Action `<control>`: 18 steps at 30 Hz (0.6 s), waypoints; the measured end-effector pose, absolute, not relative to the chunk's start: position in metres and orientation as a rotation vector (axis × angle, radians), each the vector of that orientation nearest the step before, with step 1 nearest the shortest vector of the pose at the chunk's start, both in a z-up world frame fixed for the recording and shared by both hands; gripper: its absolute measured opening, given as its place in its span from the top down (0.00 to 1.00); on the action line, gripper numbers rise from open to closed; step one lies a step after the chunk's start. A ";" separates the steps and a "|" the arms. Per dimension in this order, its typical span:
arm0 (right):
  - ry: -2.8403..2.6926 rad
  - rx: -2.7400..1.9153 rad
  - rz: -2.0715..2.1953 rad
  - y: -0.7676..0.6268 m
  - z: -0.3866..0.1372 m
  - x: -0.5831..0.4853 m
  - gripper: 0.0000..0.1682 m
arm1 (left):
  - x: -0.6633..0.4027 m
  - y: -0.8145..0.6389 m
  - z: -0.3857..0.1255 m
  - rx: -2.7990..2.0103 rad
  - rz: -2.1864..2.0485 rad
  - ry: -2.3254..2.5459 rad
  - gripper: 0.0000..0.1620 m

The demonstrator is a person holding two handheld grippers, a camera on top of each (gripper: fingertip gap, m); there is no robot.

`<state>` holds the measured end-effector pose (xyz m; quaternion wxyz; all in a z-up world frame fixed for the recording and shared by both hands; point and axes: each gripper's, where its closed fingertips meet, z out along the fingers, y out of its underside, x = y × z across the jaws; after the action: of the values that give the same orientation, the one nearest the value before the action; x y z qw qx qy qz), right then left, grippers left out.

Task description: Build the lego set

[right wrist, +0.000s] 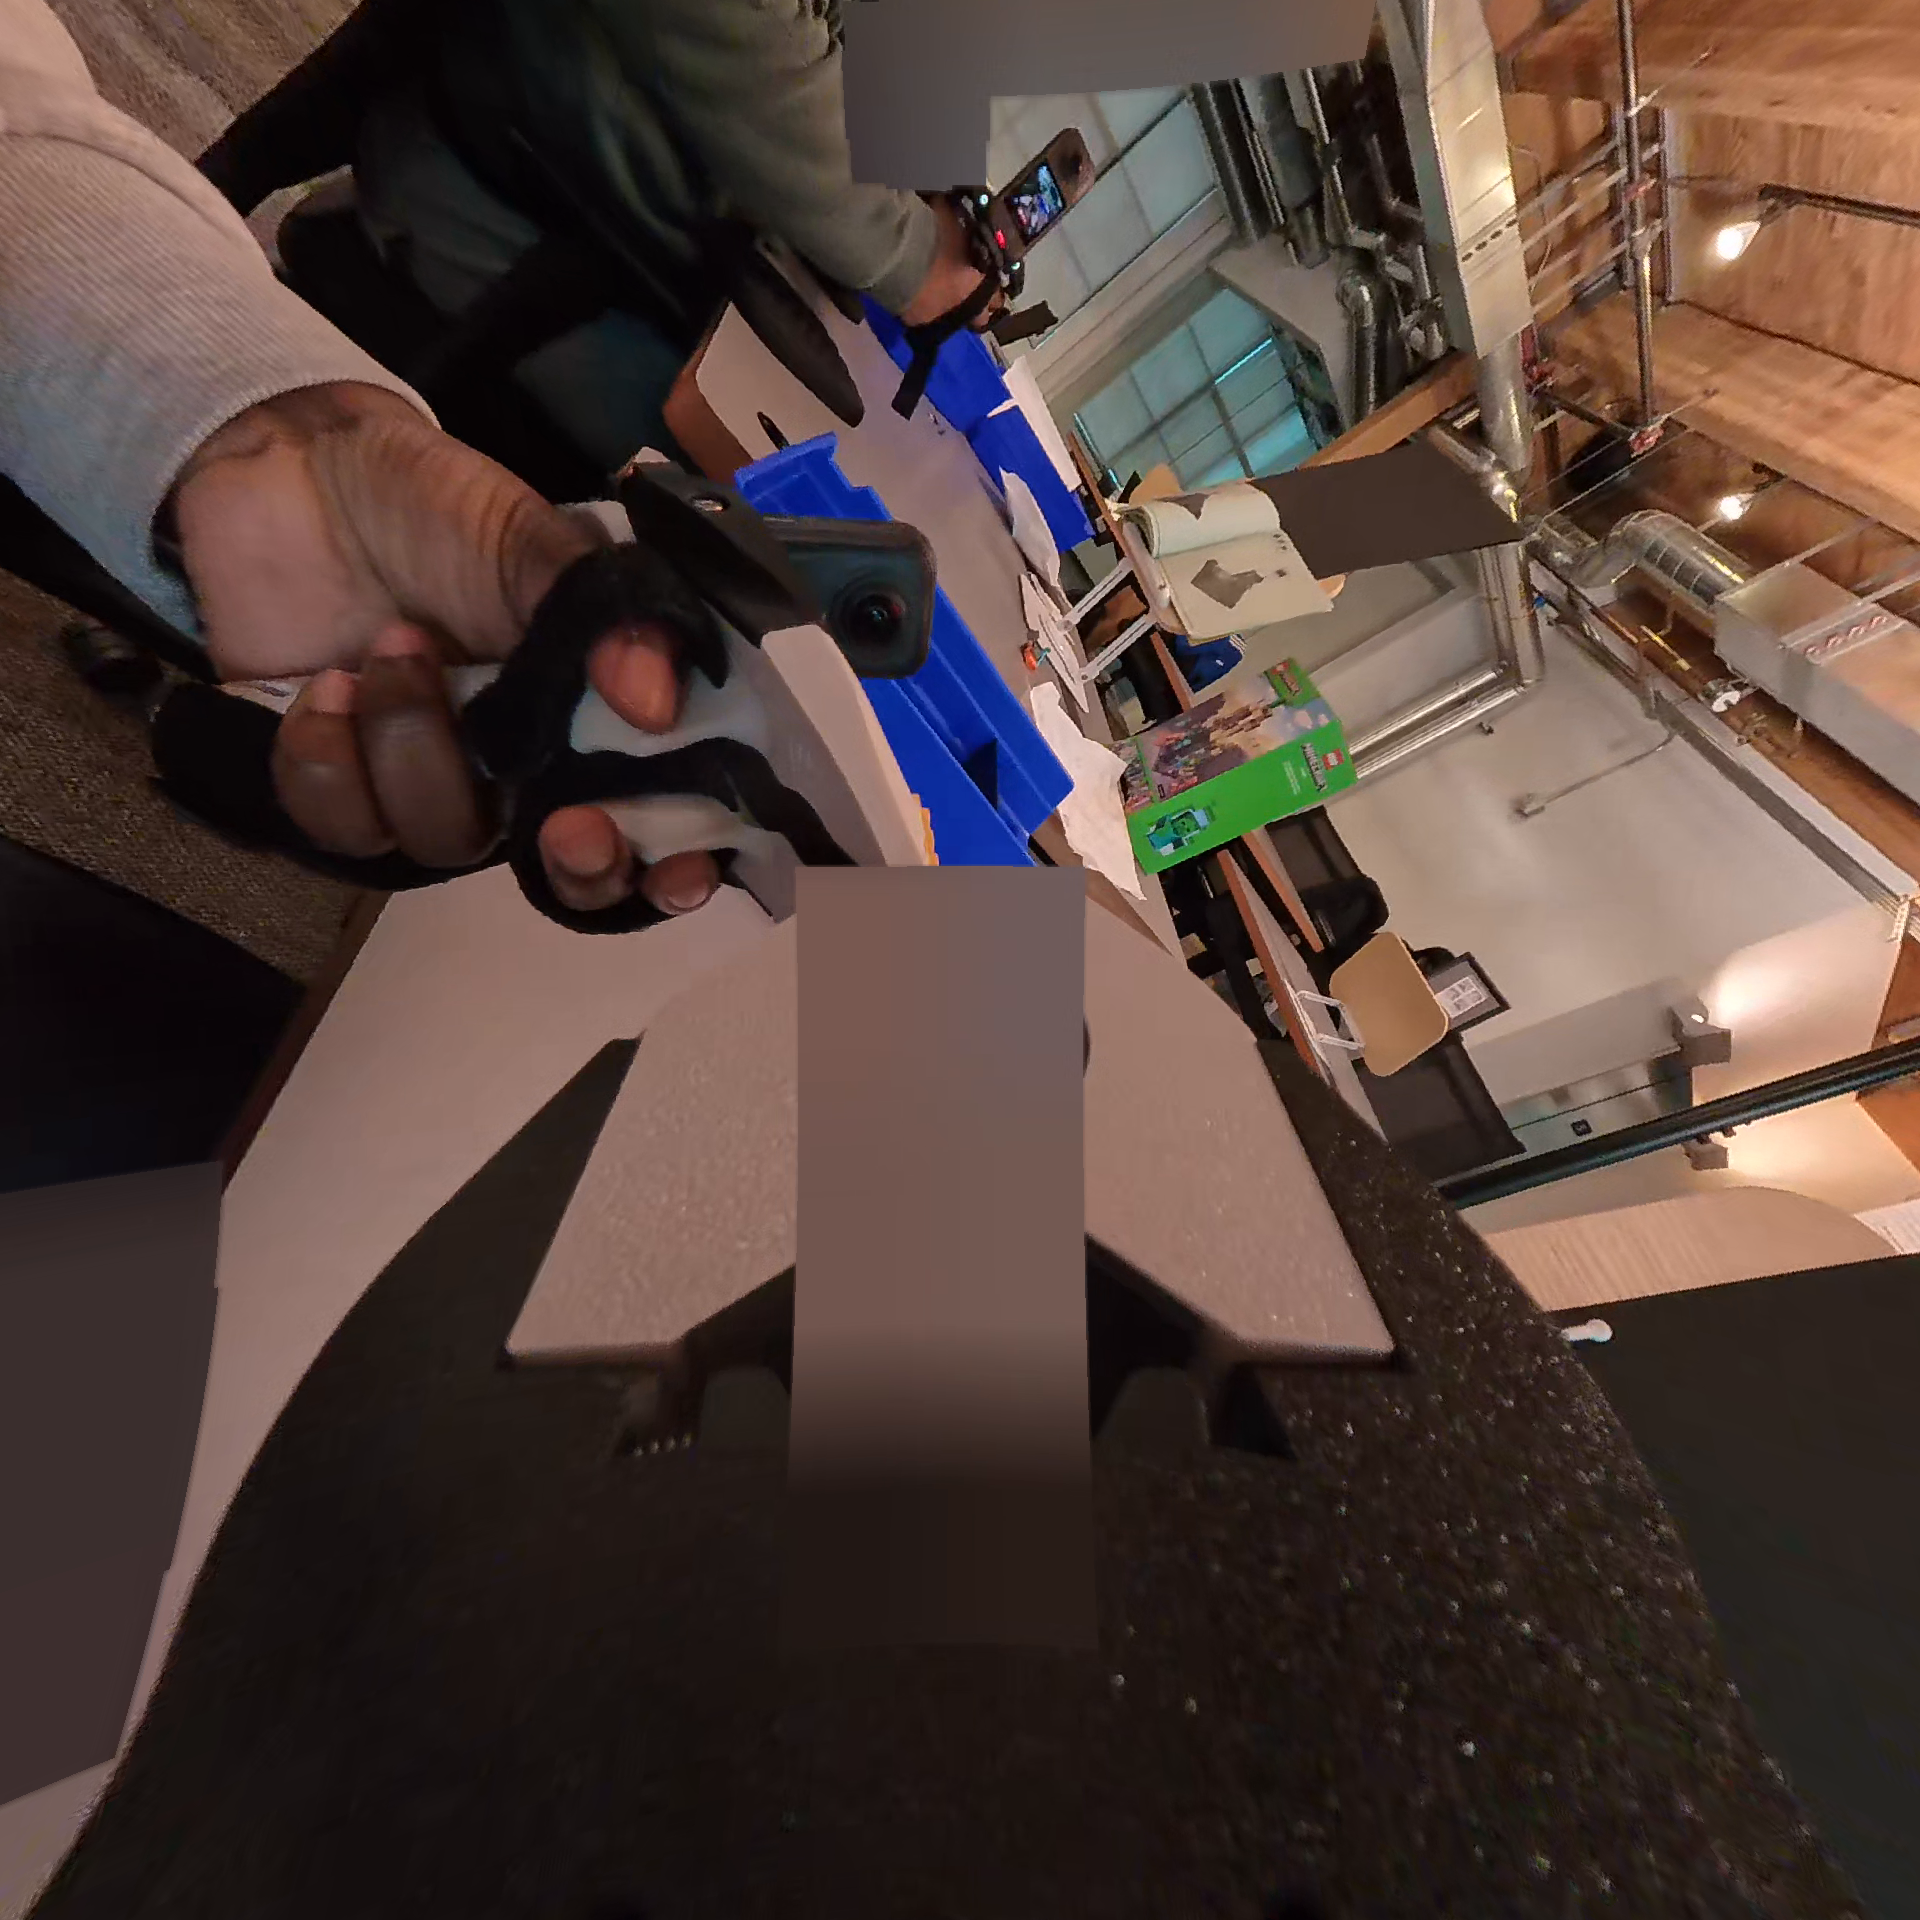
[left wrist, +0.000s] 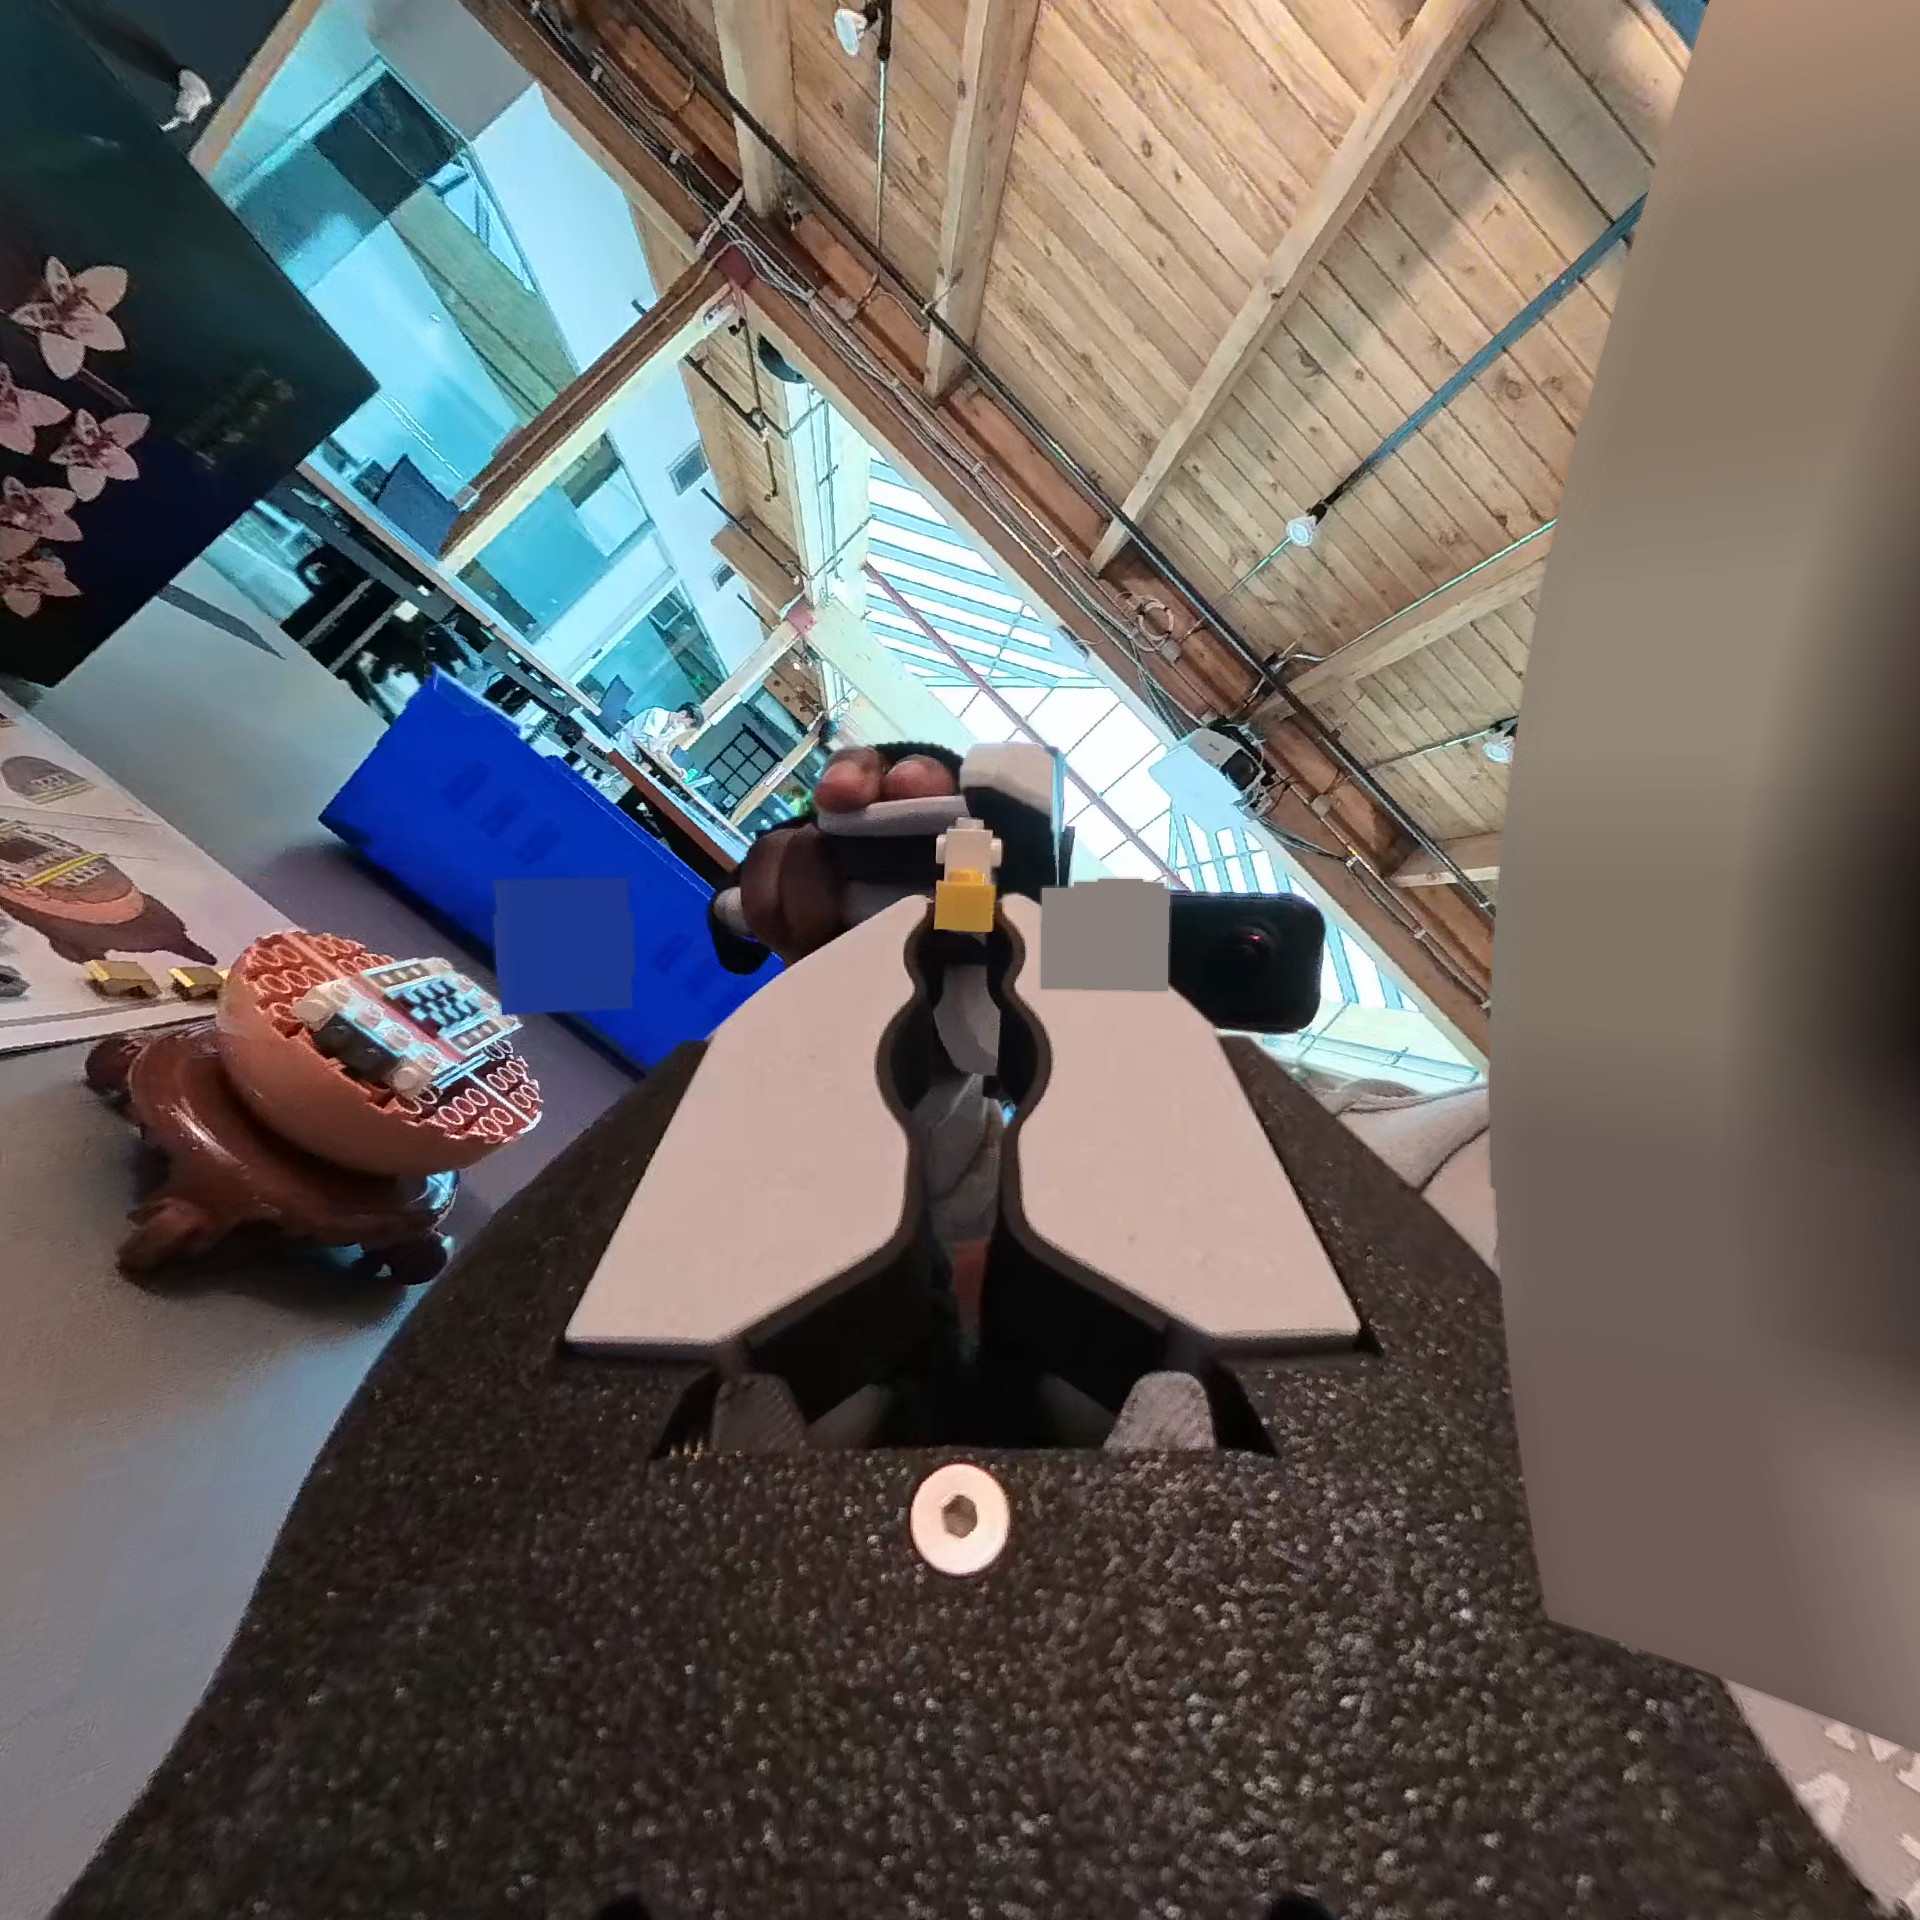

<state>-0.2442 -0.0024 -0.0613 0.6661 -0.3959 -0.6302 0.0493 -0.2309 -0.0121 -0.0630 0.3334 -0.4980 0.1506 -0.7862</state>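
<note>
Left wrist view: left tongs (left wrist: 961, 914) clenched on a small yellow brick (left wrist: 961, 902) at the fingertips, a white piece (left wrist: 968, 844) stacked on top, both held up off the surface (left wrist: 156, 1455). Left, on the surface – a brown round lego model (left wrist: 364, 1081) on its stand, near a blue bin (left wrist: 520, 821). Right wrist view: right tongs (right wrist: 940, 997) mostly masked – cannot tell their state.
</note>
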 end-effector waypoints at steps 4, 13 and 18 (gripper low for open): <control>-1.383 -0.934 0.143 -0.001 -0.058 -0.242 0.87 | -0.230 -0.011 -0.060 -1.297 -2.039 0.375 0.96; -1.347 -0.918 0.168 -0.002 -0.051 -0.244 0.89 | -0.233 -0.010 -0.055 -1.265 -2.059 0.330 0.96; -1.337 -0.895 0.185 -0.002 -0.053 -0.244 0.88 | -0.233 -0.009 -0.054 -1.274 -2.072 0.328 0.96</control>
<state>-0.2436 -0.0021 -0.0528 0.6897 -0.4003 -0.5977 0.0826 -0.2326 -0.0091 -0.0542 0.3368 -0.4887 0.1257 -0.7950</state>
